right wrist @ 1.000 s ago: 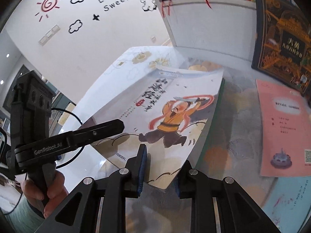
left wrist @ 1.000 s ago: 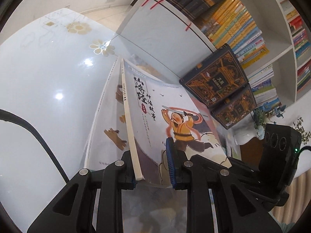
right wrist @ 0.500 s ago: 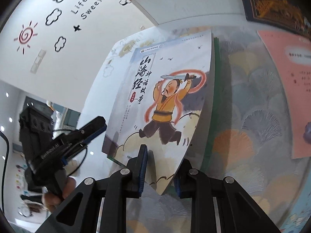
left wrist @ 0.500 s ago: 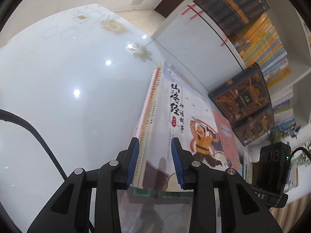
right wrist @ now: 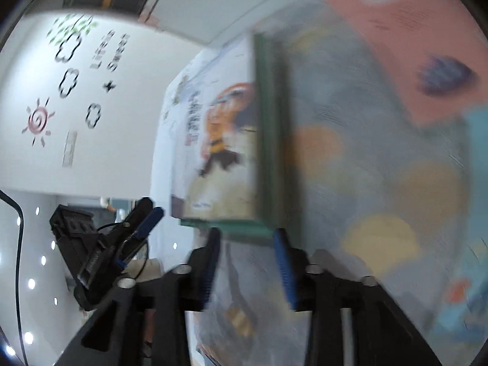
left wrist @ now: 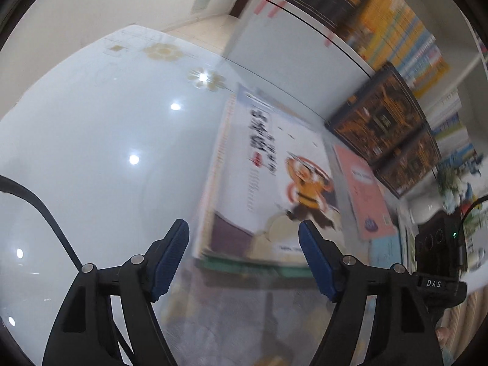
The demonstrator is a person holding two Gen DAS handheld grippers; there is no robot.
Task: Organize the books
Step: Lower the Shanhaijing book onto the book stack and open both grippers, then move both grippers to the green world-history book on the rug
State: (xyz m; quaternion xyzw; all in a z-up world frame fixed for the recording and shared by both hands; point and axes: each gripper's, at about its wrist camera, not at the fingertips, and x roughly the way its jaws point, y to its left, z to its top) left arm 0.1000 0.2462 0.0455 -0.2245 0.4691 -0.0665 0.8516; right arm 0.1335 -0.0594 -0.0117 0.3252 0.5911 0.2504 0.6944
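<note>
I see the storybook (left wrist: 274, 180) lying flat on a green-edged book (left wrist: 253, 267), cover up with the figure in orange showing — its long axis runs away from my left tool (left wrist: 244, 256) toward the worktop's far edge, where the white cabinet (left wrist: 292, 58) stands. The title end points at that far edge; the foot of the cover faces my tools. The pair sits on a patterned mat (right wrist: 366, 167) toward the right part of the glossy white worktop (left wrist: 91, 152).

My left tool is spread wide and its jaws are opening; the blue pads (left wrist: 170, 256) stand apart from the near corners of the books, with nothing pinched. My right tool (right wrist: 247, 262) is opening as well — its pads sit just short of the green book's near corner, and nothing is held between them, though the view is badly smeared.

A pink booklet (left wrist: 363, 195) lies to the right of the stack, and dark ornate books (left wrist: 384, 122) lean against the bookshelf (left wrist: 427, 61).
</note>
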